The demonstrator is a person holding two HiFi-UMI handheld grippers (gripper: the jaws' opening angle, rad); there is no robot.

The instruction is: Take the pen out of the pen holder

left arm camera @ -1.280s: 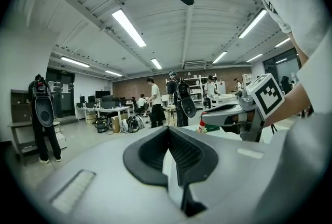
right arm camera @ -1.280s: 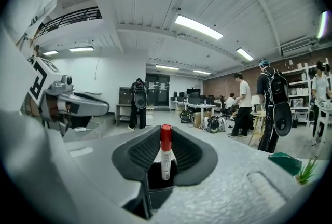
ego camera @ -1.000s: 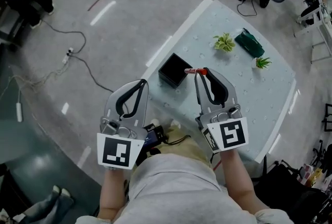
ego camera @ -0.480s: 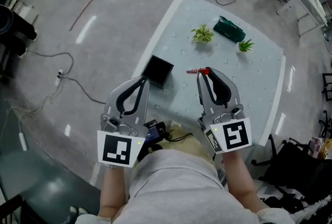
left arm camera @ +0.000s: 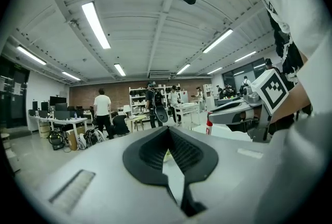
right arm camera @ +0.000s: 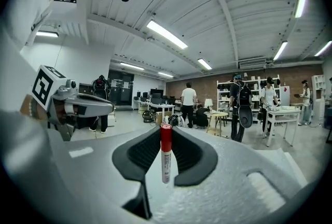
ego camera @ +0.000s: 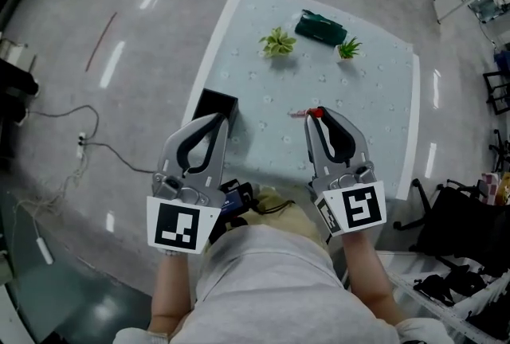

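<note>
My right gripper (ego camera: 316, 114) is shut on the pen (ego camera: 300, 111), a white barrel with a red cap that sticks out to the left of the jaw tips, above the pale table (ego camera: 374, 95). In the right gripper view the pen (right arm camera: 165, 154) stands upright between the pads with its red cap on top. The black square pen holder (ego camera: 213, 102) sits at the table's left edge, partly hidden behind the tip of my left gripper (ego camera: 216, 122). That gripper's jaws meet at the tips with nothing between them, which the left gripper view (left arm camera: 168, 130) confirms.
Two small green plants (ego camera: 276, 41) (ego camera: 347, 48) and a dark green object (ego camera: 320, 27) lie at the table's far end. A cable (ego camera: 80, 135) runs over the grey floor at left. People, desks and shelves (right arm camera: 236, 98) fill the room beyond.
Both grippers have swung sideways together, so the table now lies squarely ahead. The pen holder has slid from between the grippers to behind the left one's tip. The pen stays clamped.
</note>
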